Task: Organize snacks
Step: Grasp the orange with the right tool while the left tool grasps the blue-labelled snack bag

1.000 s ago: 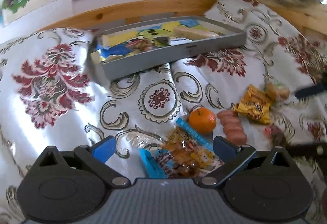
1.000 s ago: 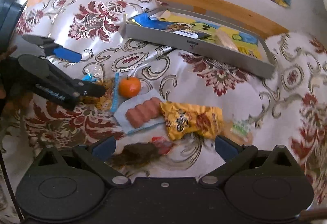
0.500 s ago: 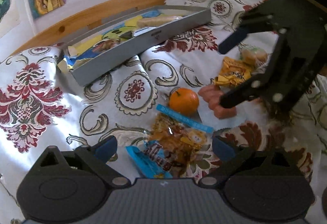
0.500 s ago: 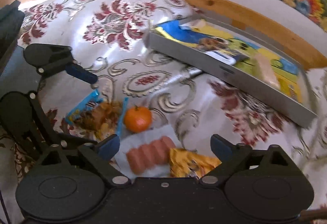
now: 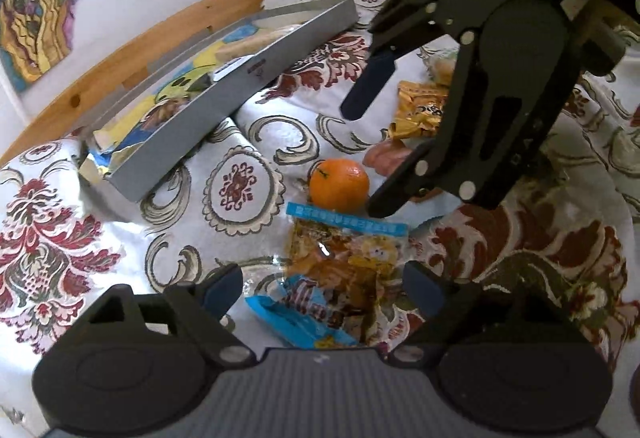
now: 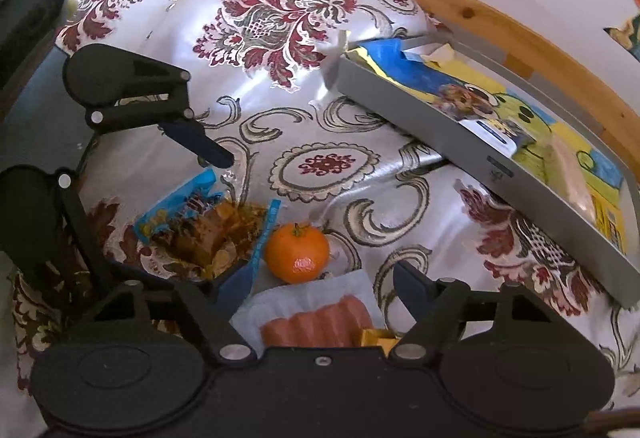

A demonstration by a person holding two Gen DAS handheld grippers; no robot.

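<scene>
Snacks are lying loose on the patterned cloth (image 6: 280, 86): orange (image 6: 297, 252), sausage pack (image 6: 316, 322) and blue-edged packet (image 5: 344, 278) at six o'clock of the grey tray (image 6: 472, 142), which is holding a few items. Left gripper (image 5: 320, 288) and right gripper (image 6: 324, 288) are hovering, fingers spread and empty, so most sorting seems left.

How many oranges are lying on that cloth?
1. The orange sits on the cloth between the sausage pack and the blue-edged snack bag, in front of the grey tray. Others could be hidden behind the black tools.
</scene>
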